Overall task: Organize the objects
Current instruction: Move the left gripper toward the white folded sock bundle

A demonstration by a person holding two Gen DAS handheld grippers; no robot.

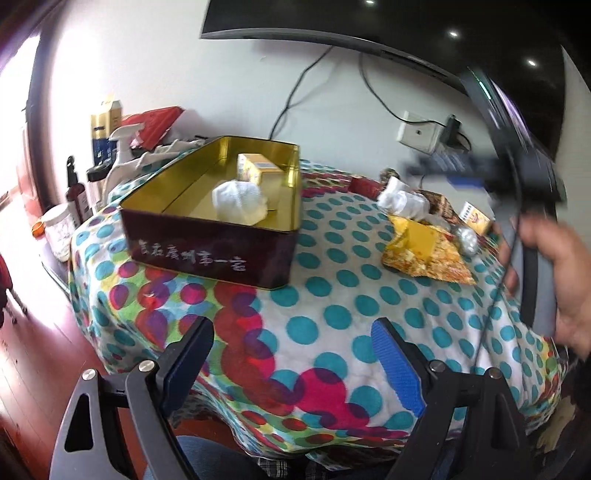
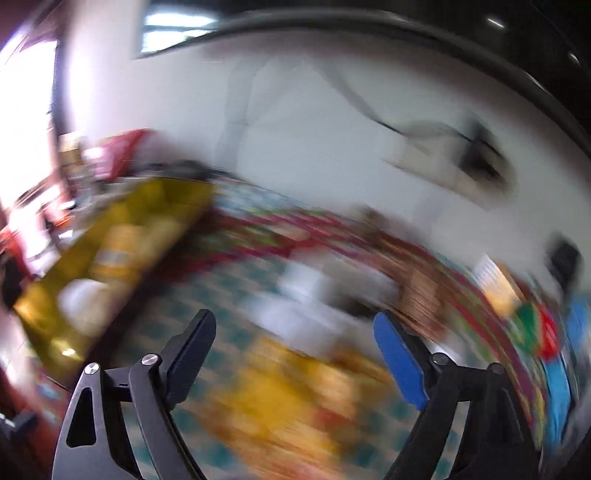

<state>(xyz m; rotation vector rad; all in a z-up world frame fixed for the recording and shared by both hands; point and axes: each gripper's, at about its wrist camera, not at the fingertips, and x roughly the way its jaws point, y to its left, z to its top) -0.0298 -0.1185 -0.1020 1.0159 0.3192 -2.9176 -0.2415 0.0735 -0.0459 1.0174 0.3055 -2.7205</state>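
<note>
white Chinese script along tin (image 1: 207,254) front wall, partly legible "广州第一"

open gold-lined tin (image 1: 207,236), white bundle (image 1: 239,201) inside

This is a lived-in room of a home, not a workplace. A table is draped in a soft polka-dot blanket (image 1: 332,295) of teal, red and pink spots, standing on a reddish wood floor (image 1: 33,350). On the white wall hangs a dark flat screen (image 1: 369,22), with cables (image 1: 291,99) trailing down to a wall socket (image 1: 419,134). At the table's far left edge crowd household things: a spray bottle (image 1: 122,147), dark toiletry bottles (image 1: 77,192), a white jar (image 1: 59,229) and cardboard boxes (image 1: 105,122). Bright daylight pours in from the left.
</note>
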